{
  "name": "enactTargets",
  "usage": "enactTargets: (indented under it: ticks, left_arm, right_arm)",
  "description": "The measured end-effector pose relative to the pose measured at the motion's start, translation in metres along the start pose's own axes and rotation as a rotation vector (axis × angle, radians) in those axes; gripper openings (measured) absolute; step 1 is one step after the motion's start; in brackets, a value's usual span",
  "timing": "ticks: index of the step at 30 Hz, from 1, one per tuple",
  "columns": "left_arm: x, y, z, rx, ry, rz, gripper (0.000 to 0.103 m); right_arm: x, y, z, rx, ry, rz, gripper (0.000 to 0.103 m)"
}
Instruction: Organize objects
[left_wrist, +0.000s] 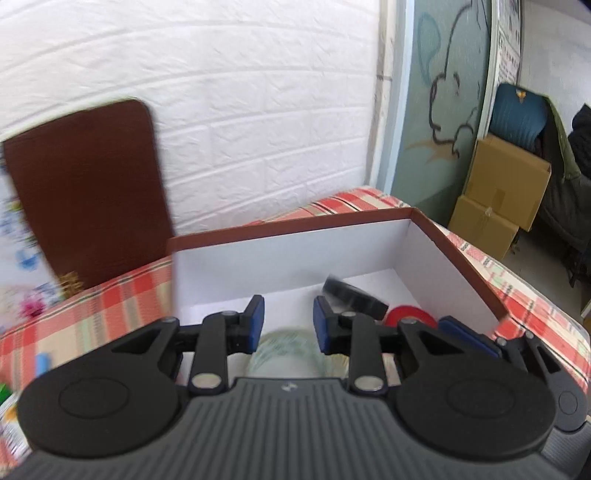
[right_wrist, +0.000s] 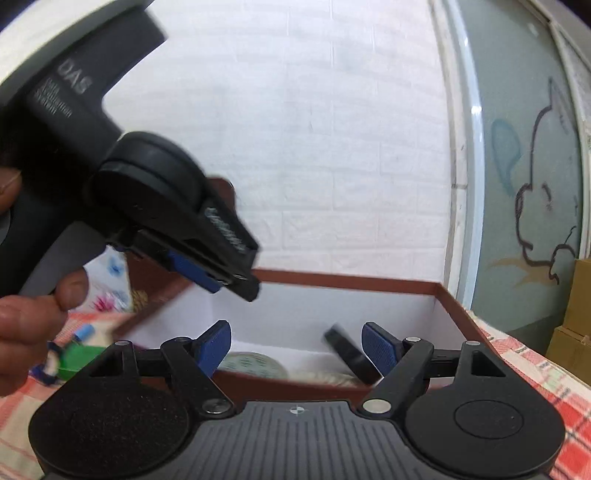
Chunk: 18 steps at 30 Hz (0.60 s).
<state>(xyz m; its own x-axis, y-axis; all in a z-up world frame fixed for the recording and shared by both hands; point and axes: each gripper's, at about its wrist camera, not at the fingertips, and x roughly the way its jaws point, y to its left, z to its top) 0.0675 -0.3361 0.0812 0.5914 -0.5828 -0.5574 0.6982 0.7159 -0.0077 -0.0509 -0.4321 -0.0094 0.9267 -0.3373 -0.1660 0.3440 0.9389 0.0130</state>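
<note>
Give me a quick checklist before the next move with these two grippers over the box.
1. Box open, lid off and standing by the wall: ok.
2. Left gripper empty, jaws apart: ok.
3. Right gripper empty, jaws apart: ok.
4. Bare floor left in the box beside the black roll and red roll: ok.
5. Next item to pick, maybe the green thing on the tablecloth, too blurred: cannot tell.

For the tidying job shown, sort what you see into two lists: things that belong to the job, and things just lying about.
Belongs to the job:
- brown-rimmed box
- black tape roll
- red tape roll
- clear tape roll
- left tongs
- right tongs

Just lying about:
- cardboard cartons
- checked cloth
- brown lid
</note>
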Motion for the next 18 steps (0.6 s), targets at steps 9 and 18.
enactTargets:
  ticks: [9, 18]
  left_arm:
    - [-0.066, 0.079, -0.101, -0.1, 0.114, 0.224, 0.034]
    - [-0.119, 0.207, -0.217, -0.347, 0.189, 0.538, 0.044]
  right_arm:
    - [-0.042, 0.076, -0.046, 0.061, 0.263, 0.268, 0.077]
    - [-0.026, 0.173, -0.045, -0.115, 0.313, 0.418, 0.077]
